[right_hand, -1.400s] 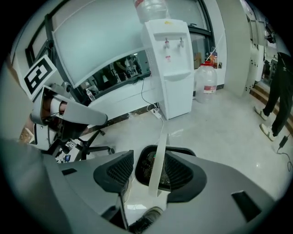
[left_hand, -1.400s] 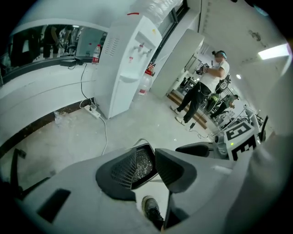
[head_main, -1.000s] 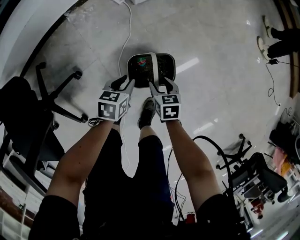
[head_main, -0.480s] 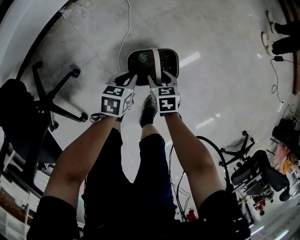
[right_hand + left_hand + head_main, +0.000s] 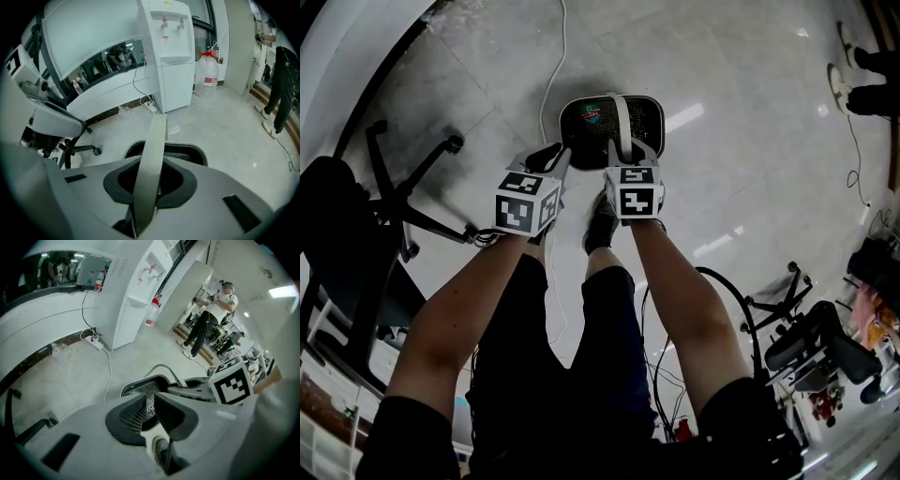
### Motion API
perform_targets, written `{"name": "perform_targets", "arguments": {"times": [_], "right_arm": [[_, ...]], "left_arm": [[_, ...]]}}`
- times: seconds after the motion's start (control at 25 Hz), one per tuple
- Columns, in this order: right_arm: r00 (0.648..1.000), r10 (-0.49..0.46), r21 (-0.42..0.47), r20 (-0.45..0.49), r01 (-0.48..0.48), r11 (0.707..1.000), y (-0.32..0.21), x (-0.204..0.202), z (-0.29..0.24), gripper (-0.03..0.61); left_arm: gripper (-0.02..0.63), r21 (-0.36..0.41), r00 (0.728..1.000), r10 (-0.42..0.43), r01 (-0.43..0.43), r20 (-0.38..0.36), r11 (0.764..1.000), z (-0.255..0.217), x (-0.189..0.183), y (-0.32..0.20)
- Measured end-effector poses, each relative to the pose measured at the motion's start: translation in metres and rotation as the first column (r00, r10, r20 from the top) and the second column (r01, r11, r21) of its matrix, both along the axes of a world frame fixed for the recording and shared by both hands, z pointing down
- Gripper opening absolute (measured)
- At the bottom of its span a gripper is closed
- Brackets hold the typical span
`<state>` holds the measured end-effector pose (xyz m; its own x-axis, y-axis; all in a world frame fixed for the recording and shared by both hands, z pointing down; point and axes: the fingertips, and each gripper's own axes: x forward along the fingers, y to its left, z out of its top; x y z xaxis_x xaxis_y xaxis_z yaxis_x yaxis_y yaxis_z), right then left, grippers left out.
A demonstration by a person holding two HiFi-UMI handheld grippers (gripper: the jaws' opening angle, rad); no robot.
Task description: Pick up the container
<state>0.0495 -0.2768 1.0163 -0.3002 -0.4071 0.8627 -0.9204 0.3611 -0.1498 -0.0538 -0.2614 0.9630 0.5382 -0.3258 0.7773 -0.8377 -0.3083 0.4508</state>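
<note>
Ahead of my shoe (image 5: 602, 225), both claws have just closed: right claw (image 5: 623, 156) clamps the container (image 5: 589, 127) by its handle (image 5: 152, 154), left claw (image 5: 558, 157) pinches its rim (image 5: 140, 392). Office chair (image 5: 356, 244) stands left.

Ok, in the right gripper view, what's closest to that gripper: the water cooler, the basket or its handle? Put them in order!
1. Handle: between the jaws, which have just been closing.
2. Basket: just beyond, on the floor.
3. Water cooler: far back, beside the counter.
</note>
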Motion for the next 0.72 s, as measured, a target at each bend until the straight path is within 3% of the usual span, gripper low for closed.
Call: {"name": "perform_targets", "arguments": {"times": [0.28,0.72], "right_arm": [[0.999,0.052,-0.021,-0.009,-0.053,0.998,0.002,0.005,0.000,0.040],[0.998,0.054,-0.059,-0.012,-0.054,0.997,0.023,0.008,-0.009,0.037]], "left_arm": [[0.057,-0.003,1.000,0.010,-0.010,-0.002,1.000,-0.009,0.002,0.009],[0.057,0.033,1.000,-0.001,0.002,-0.030,0.999,-0.037,0.006,0.013]]}}
